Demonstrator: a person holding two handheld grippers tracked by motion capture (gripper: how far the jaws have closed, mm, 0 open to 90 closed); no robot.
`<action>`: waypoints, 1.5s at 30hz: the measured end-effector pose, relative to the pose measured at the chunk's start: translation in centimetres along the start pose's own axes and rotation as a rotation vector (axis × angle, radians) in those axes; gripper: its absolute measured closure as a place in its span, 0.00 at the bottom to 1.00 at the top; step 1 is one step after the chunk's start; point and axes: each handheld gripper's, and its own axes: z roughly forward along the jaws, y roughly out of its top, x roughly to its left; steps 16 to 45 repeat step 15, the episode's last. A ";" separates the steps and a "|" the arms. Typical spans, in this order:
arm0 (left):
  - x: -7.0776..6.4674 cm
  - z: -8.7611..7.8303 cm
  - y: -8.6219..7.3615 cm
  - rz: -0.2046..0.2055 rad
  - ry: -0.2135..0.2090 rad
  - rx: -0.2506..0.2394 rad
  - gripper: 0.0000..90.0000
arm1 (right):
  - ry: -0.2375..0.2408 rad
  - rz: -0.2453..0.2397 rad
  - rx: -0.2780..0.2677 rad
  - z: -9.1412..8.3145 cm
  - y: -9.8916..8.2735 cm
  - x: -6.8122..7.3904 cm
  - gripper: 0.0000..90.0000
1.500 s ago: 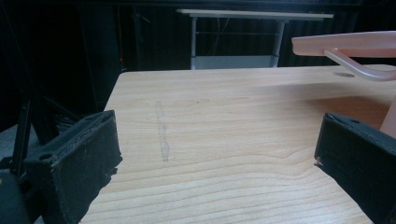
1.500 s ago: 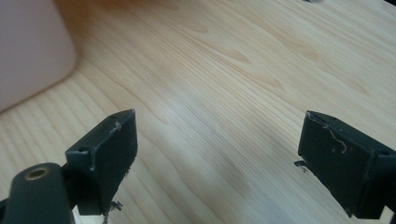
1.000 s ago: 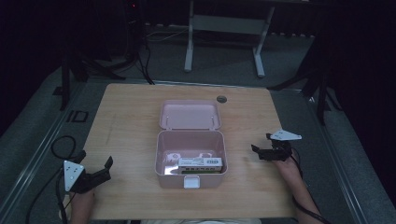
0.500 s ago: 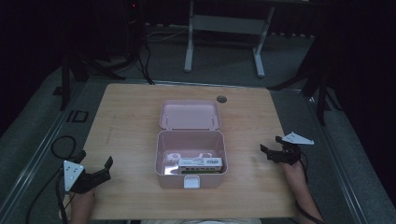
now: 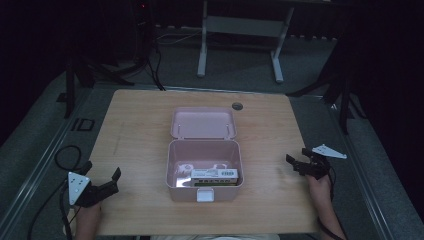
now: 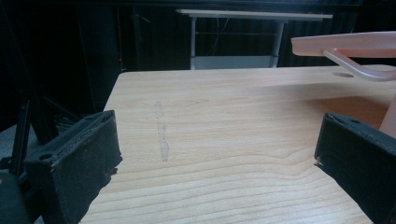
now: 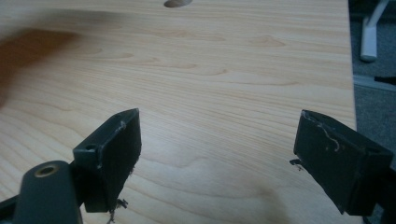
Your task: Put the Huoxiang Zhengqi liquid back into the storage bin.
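Your left gripper (image 5: pixel 102 186) sits at the near left corner of the light wooden table (image 5: pixel 135 130), jaws spread wide, nothing between them. In the left gripper view the same gripper (image 6: pixel 215 158) looks along bare wood; both black jaws stand far apart and hold nothing.

Your right gripper (image 5: pixel 300 165) is at the near right edge of the table, well apart from the box, jaws wide open and empty. In the right gripper view the gripper (image 7: pixel 217 154) points over bare wood grain with a broad gap between the jaws.

The pale pink plastic box (image 5: pixel 172 172) stands at the middle of the table, a bit nearer you than centre, between your two grippers and touched by neither. Its hinged pink lid (image 5: pixel 203 122) is thrown open and lies flat on the far side. A white latch tab (image 5: pixel 204 195) is on the near wall. Inside, along the near wall, lies a white-and-green carton with a barcode label (image 5: pixel 214 175); other pale items beside it are too small to tell.

A small round dark hole (image 5: pixel 237 106) is in the table beyond the lid. The lid's edge (image 6: pixel 343 44) shows at the upper right in the left gripper view.
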 end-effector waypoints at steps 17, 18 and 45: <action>0.0 0.0 0.0 -0.002 -0.001 -0.001 0.00 | 0.046 0.030 0.031 0.5 -0.1 -0.4 0.16; 0.0 0.0 0.0 -0.002 -0.001 -0.001 0.00 | 0.046 0.030 0.031 0.5 -0.1 -0.4 0.16; 0.0 0.0 0.0 -0.002 -0.001 -0.001 0.00 | 0.046 0.030 0.031 0.5 -0.1 -0.4 0.16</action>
